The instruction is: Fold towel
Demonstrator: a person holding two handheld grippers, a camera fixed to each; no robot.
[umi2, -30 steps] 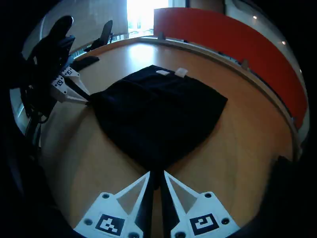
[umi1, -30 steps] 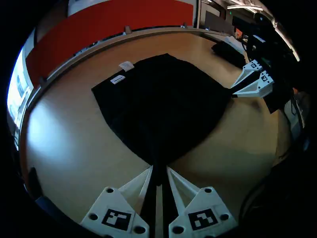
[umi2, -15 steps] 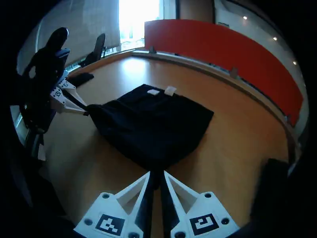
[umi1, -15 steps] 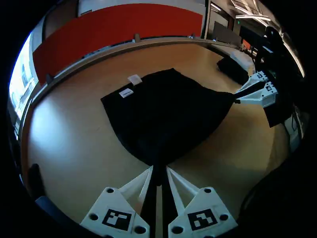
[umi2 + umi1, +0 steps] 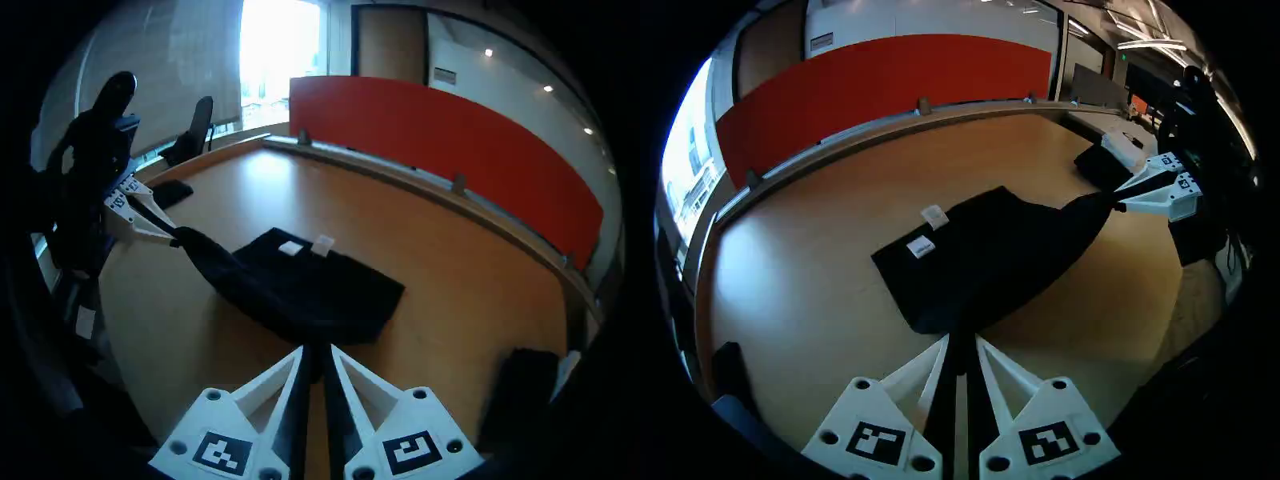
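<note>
A black towel point(image 5: 992, 248) is seen on a wooden table point(image 5: 800, 280), roughly at its middle and well apart from every edge. Its cloth is plain, dark and matte, and little surface detail can be made out. The far part is spread flat on the wood. Two small white labels point(image 5: 934, 214) are sewn close together at the far edge, near one far corner. The near edge is held up off the table and is stretched into a sagging band between two corners, so that the cloth slopes down from that band to the flat part.

One raised corner is pinched in the left gripper point(image 5: 960, 346). Its white fingers are drawn in to a narrow slit, and dark cloth is gripped between the tips. The other raised corner is clamped in the same way in the right gripper point(image 5: 318, 356), with the fingers nearly together and the towel caught between them. In the left gripper view the right gripper is seen farther off toward the right edge of the table, with the towel corner drawn to a point at its tips. In the right gripper view the left gripper is seen near the left edge of the table, with the band of cloth running from it.

A red partition point(image 5: 448, 152) is mounted along the far edge of the table. A dark folded item point(image 5: 1100, 164) is laid near the far right corner in the left gripper view. A chair point(image 5: 192, 132) is placed beyond the table by a bright window.
</note>
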